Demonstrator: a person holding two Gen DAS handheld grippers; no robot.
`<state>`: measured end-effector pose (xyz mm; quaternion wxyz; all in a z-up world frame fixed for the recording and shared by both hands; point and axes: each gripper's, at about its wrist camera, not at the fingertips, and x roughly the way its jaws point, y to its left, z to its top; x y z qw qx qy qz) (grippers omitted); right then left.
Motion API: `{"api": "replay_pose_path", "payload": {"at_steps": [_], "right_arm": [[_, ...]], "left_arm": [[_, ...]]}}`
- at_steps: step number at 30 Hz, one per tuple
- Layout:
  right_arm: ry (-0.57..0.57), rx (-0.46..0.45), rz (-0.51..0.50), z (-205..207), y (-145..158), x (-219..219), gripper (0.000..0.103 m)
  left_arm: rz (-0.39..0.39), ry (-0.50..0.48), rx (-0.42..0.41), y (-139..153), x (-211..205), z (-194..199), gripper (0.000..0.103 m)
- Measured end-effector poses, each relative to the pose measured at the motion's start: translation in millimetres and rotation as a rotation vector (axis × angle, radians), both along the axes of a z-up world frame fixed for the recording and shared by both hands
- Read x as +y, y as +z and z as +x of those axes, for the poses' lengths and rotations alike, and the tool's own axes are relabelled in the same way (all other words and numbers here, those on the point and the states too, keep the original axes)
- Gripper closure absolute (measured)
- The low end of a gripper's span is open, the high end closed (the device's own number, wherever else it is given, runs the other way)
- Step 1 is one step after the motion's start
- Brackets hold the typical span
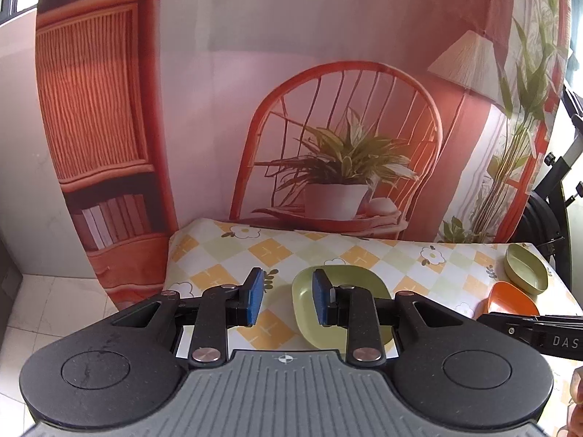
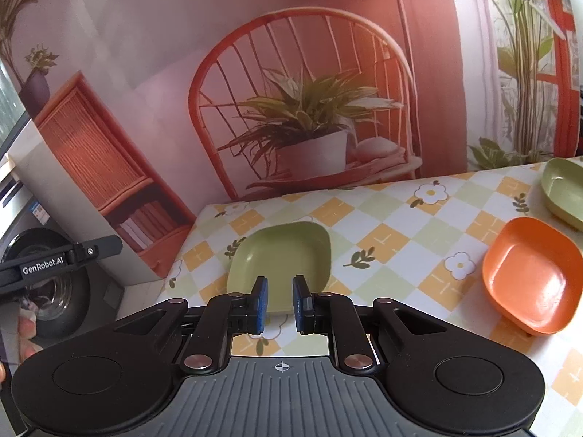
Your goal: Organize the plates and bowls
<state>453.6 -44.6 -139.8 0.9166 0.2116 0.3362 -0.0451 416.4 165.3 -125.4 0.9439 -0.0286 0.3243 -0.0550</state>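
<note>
The left tongs [image 1: 286, 296] hang above the near edge of the table [image 1: 364, 251], which is covered in a yellow, green and white checked cloth with flower prints. Their blue pads stand wide apart with nothing between them. The shallow, rounded-square green plastic plate [image 1: 349, 284] lies flat on the cloth directly ahead of the left tongs, partly hidden behind their right finger.

The right tongs [image 2: 280, 304] are also unclosed, with a narrower gap and nothing gripped. The same green plate [image 2: 282, 255] sits just beyond their tips, its near rim covered by the pads.

To the right of the right tongs, well apart from the plate, a deep orange plastic bowl with rounded corners [image 2: 532, 276] rests on the table. Beyond it, near the far right corner, is a deep green plastic bowl [image 2: 564, 191]; whether the two bowls touch cannot be told. In the left wrist view the orange bowl [image 1: 512, 298] and the green bowl [image 1: 526, 267] appear far off to the right of the left tongs.

A printed backdrop of a red chair and potted plant [image 1: 339, 145] hangs behind the table.
</note>
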Motion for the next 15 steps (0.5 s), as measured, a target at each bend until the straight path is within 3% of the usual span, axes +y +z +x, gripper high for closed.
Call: {"api": "replay_pose_path", "payload": {"at_steps": [8,15], "right_arm": [[-0.084,0.087,0.029,75.0,-47.3,-7.7,0.088],[-0.161,0.17,0.048,108.5,-86.4,-31.2,0.088]], "left_arm": [[-0.058,-0.008,0.084,-64.3,-3.2,51.2,0.072],[-0.139,0.023,0.13,-106.0,-2.4,81.5,0.072]]}}
